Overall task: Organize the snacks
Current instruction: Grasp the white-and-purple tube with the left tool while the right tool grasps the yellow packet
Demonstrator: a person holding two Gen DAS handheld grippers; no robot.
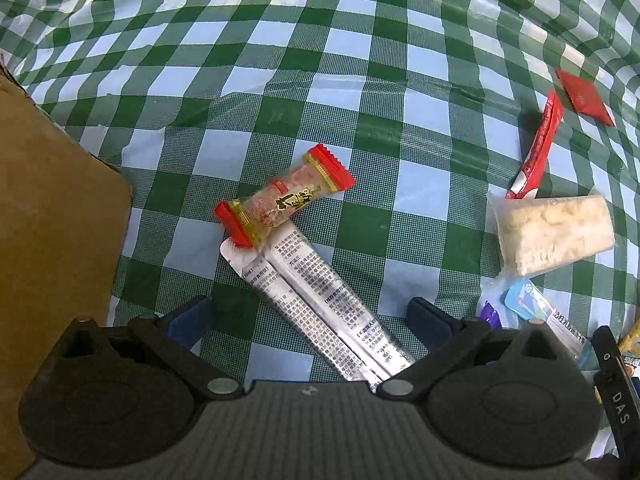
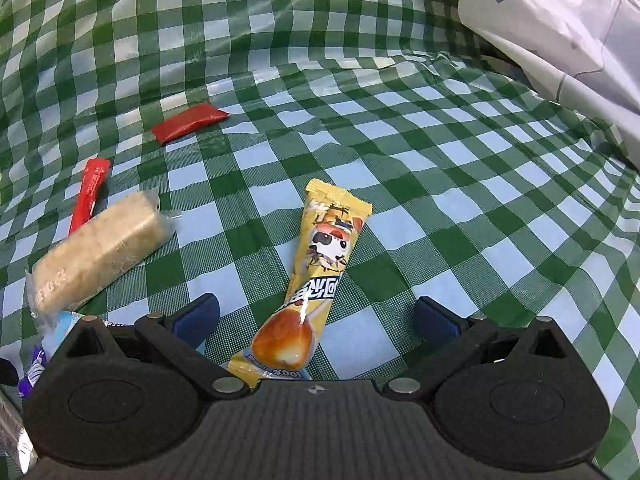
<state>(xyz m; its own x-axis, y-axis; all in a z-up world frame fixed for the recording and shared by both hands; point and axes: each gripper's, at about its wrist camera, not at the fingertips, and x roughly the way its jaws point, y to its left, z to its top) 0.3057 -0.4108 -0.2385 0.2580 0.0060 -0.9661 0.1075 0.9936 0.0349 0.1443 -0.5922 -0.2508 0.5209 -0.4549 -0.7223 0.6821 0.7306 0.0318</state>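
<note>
The left gripper (image 1: 308, 320) hangs low with its jaws spread wide, the blue-padded fingers (image 1: 190, 320) well apart and closed on nothing. The right gripper (image 2: 316, 318) is posed the same way, jaws spread wide, its blue pads (image 2: 436, 320) far apart and gripping nothing.

Glossy foil sachets (image 1: 320, 304), matt cardboard box (image 1: 52, 220)

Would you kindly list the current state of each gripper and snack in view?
left hand-held gripper: open, over silver sachets
right hand-held gripper: open, straddling yellow snack
silver sachets: flat, sealed
red-ended candy: overlapping sachets' end
yellow snack: flat, sealed
cardboard box: interior hidden
</note>
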